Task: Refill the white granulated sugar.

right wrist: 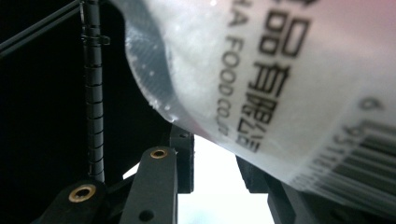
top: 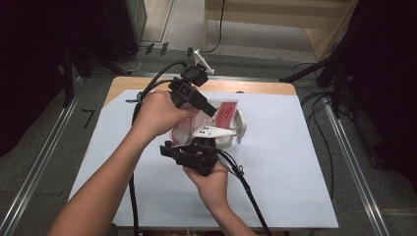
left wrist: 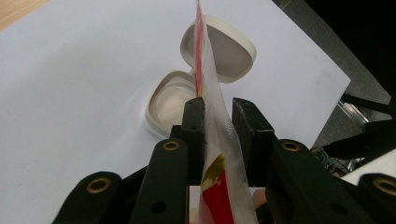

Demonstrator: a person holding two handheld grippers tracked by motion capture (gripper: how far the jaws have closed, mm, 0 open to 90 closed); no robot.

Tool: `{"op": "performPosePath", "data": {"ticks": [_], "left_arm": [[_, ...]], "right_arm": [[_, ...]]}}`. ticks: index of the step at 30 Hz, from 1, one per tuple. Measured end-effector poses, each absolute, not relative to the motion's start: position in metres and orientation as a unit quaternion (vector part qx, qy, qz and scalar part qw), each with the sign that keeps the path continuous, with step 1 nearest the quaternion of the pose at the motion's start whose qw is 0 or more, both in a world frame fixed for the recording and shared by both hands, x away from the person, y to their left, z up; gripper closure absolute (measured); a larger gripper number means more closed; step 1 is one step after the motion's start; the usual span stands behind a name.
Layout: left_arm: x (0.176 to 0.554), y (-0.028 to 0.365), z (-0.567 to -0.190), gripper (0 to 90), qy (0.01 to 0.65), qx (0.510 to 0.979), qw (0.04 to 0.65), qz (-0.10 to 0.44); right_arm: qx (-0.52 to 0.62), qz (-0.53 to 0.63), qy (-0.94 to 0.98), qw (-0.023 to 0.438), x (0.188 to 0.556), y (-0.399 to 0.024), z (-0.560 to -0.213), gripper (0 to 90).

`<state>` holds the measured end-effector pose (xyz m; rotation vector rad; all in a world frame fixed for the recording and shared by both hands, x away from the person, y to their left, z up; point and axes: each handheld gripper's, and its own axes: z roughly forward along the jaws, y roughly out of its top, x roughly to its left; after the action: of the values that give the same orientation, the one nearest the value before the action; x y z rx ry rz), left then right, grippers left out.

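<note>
the left gripper (left wrist: 218,116) has the top edge of a red-and-white plastic food pouch (left wrist: 212,107) standing edge-on between its two jaws, which are set narrow; the film lies against the left jaw, with a slim gap before the right one, so whether the pads truly pinch it cannot be told. beyond those jaws, past the pouch edge, a white hinged container (left wrist: 173,100) sits open on the white table sheet (left wrist: 70,93), its lid (left wrist: 224,46) tipped back on the far side. in the high view the left gripper (top: 209,109) reaches down onto the pouch (top: 223,110) from above, and the right gripper (top: 196,145) comes up from below. the right gripper's (right wrist: 215,163) jaws are narrow too, and the pouch's (right wrist: 280,79) translucent, powder-filled body with printed lettering and a barcode hangs just above and over them, covering the right jaw tip; a grip there cannot be told.
</note>
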<state>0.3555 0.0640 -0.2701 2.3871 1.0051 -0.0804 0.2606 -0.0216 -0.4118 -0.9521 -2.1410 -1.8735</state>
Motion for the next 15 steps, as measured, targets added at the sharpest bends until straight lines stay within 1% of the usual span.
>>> {"op": "performPosePath", "data": {"ticks": [4,7,9,15], "left_arm": [[0.3551,0.0647,-0.2694,75.8,0.375,0.885,0.274,-0.029],[0.3547,0.0665,-0.2691,75.9,0.374,0.885,0.276,-0.029],[0.3539,0.0669,-0.2701,76.1,0.376,0.885,0.275,-0.026],[0.3519,0.0723,-0.2716,76.4,0.376,0.883,0.278,-0.03]], "right_arm": [[-0.319,-0.621,-0.712,0.075,0.2631,-0.0204,-0.4119,72.4],[-0.313,-0.625,-0.713,0.058,0.2584,-0.0193,-0.4094,72.9],[-0.315,-0.622,-0.713,0.068,0.261,-0.0187,-0.4113,73.0],[-0.311,-0.618,-0.719,0.071,0.2616,-0.0174,-0.4144,73.0]]}}
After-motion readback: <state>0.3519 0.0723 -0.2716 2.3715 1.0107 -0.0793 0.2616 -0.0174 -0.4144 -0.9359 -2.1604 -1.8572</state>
